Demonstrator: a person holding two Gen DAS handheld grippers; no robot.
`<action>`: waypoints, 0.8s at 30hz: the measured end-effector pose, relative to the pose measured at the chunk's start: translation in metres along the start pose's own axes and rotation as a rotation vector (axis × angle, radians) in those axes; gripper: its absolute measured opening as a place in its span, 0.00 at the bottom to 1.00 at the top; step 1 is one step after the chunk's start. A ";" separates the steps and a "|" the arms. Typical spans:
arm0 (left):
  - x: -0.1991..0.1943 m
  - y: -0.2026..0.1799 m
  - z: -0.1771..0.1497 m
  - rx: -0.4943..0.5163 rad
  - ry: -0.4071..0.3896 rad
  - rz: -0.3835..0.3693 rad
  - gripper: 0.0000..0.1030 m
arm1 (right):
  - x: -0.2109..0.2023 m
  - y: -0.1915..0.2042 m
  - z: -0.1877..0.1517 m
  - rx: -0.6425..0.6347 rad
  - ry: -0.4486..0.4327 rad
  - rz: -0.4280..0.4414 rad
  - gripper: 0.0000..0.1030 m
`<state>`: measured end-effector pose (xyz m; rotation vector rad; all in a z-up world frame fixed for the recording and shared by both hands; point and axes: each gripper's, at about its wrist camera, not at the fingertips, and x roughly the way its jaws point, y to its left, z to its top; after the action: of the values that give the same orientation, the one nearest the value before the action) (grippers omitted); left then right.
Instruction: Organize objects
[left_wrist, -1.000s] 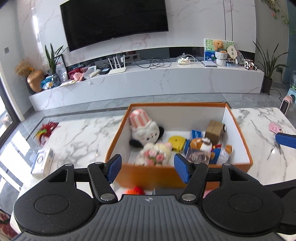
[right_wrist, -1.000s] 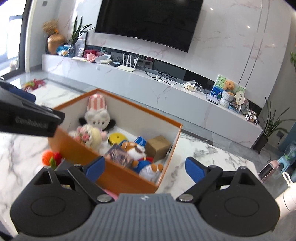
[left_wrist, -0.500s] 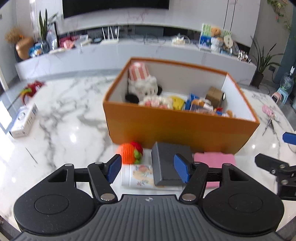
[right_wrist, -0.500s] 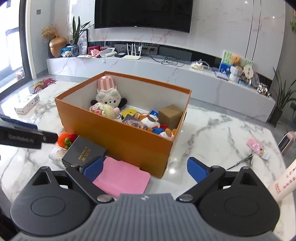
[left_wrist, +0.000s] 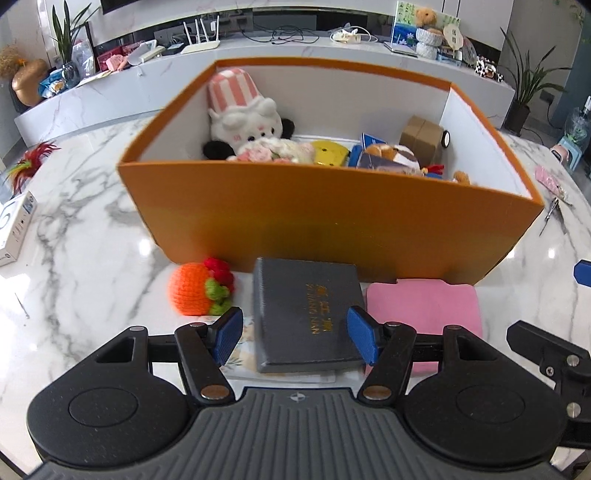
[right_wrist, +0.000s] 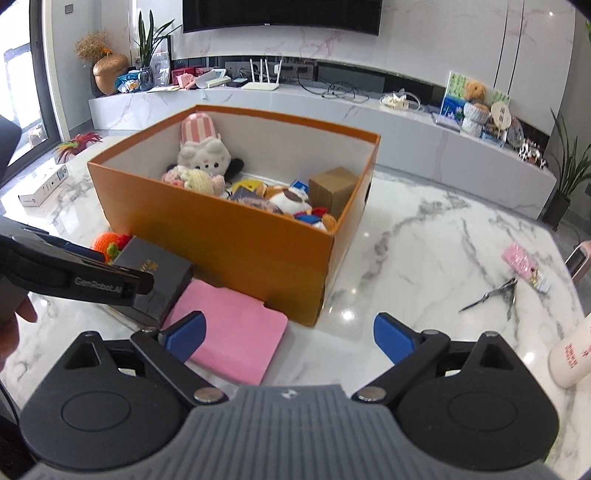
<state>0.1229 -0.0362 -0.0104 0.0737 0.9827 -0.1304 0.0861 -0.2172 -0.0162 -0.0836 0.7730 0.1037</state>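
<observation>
- My left tongs (left_wrist: 295, 341) are spread fairly wide and holding nothing, with the dark grey gift box (left_wrist: 308, 314) sitting between the blue pads but not touching either one as far as I can see.
- That gift box has gold lettering on the lid and lies flat on a printed paper thing on the marble tabletop (left_wrist: 85, 236), right in front of the orange storage box (left_wrist: 332, 225).
- Just left of it is a crocheted orange fruit toy (left_wrist: 197, 290), and touching its right edge is a folded pink cloth (left_wrist: 424, 308).
- My right tongs (right_wrist: 290, 336) are wide apart too, nothing in them. The left pad hovers over the near edge of the pink cloth, the right one over bare marble.
- The orange storage box is already loaded: a white plush with a pink striped hat (left_wrist: 242, 110), a small brown cardboard box (left_wrist: 421, 134), a yellow thing, other plushies.
- Off to the right on the tabletop there's a pair of small scissors (right_wrist: 493, 293) and a pink packet (right_wrist: 524, 264).
</observation>
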 end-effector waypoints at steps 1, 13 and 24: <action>0.003 -0.001 0.000 -0.001 0.002 0.000 0.72 | 0.003 -0.001 -0.001 0.001 0.006 0.003 0.95; 0.021 -0.003 0.006 -0.020 -0.013 -0.022 0.86 | 0.022 -0.005 -0.006 -0.002 0.046 0.017 0.95; 0.026 -0.005 0.005 0.035 -0.005 0.024 0.89 | 0.031 0.000 -0.006 -0.018 0.071 0.027 0.95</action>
<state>0.1412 -0.0436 -0.0293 0.1169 0.9746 -0.1258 0.1043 -0.2162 -0.0423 -0.0947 0.8444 0.1341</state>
